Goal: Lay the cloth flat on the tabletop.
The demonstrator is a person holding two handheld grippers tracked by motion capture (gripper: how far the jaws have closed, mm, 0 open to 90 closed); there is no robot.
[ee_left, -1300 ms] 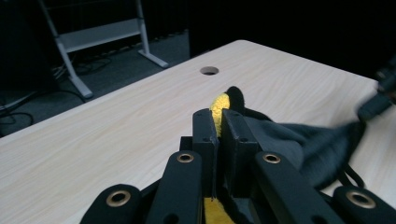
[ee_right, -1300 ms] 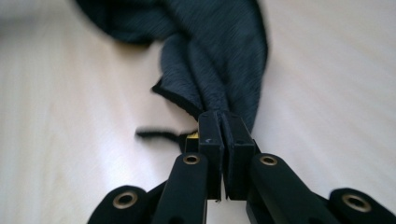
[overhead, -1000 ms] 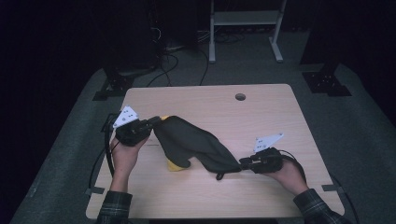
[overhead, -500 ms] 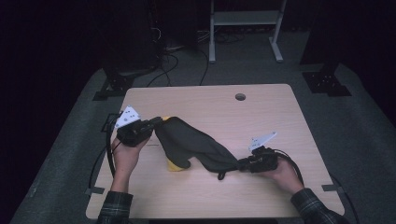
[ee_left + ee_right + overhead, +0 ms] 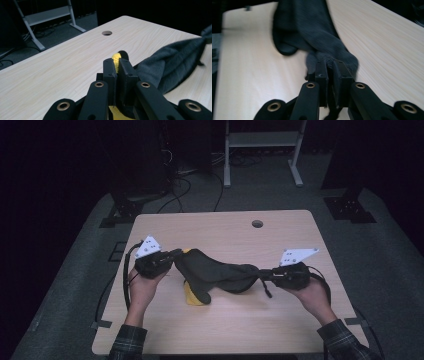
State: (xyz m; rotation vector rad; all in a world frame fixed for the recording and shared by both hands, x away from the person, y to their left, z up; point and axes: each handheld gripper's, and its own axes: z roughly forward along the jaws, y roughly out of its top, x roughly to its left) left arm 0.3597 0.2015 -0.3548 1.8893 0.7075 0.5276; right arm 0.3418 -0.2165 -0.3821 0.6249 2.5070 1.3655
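A: Two grips were in place at this entry. The left gripper [image 5: 167, 262] had its fingers [image 5: 110, 72] pressed together on the yellow-lined edge of the dark cloth [image 5: 220, 275]; the yellow lining [image 5: 116, 58] stood up between them in the left gripper view.

B: And the right gripper [image 5: 272, 275]?

A: Its fingers [image 5: 321, 72] had just been closing, and in the right gripper view they pinched a bunched end of the cloth.

B: Where did the cloth sit?

A: It hung between the two grippers above the middle of the tabletop [image 5: 225, 227], sagging in the centre. One flap with the yellow lining drooped down to the wood near the left hand [image 5: 142, 287].

B: Progress, then?

A: Judged roughly at the midpoint. Pick-up of both ends looked done, and the cloth was partly drawn out. It was not yet taut, flat or folded: the drooping flap and the bunched right end remained to be sorted. Whether spreading or folding was intended, I could not tell.
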